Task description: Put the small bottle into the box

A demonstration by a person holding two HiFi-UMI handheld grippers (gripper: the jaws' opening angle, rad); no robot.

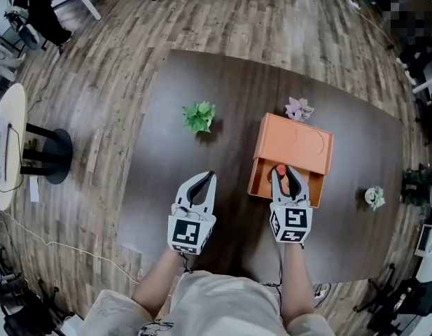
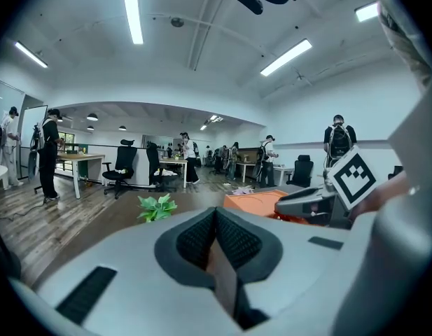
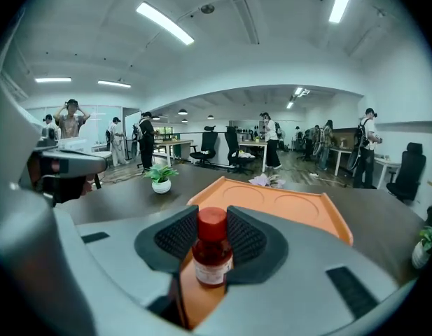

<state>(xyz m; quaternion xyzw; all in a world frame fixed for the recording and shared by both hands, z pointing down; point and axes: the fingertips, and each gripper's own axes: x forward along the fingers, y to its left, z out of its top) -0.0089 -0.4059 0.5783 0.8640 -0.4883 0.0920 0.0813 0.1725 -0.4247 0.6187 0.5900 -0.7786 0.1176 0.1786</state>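
A small bottle (image 1: pixel 279 169) with a red cap and a white label stands upright between the pads of my right gripper (image 1: pixel 286 177), which is shut on it. In the right gripper view the bottle (image 3: pixel 213 250) hangs over the near, open part of the orange box (image 3: pixel 286 212). That box (image 1: pixel 293 149) lies on the dark table, with its lid laid back on the far side. My left gripper (image 1: pixel 205 179) hovers over bare table to the left of the box. Its jaws are shut with nothing between them (image 2: pixel 216 233).
A green leafy plant (image 1: pixel 199 115) sits left of the box and a pink flower (image 1: pixel 298 108) behind it. A small potted plant (image 1: pixel 374 197) stands near the table's right edge. Office chairs, desks and standing people fill the room beyond.
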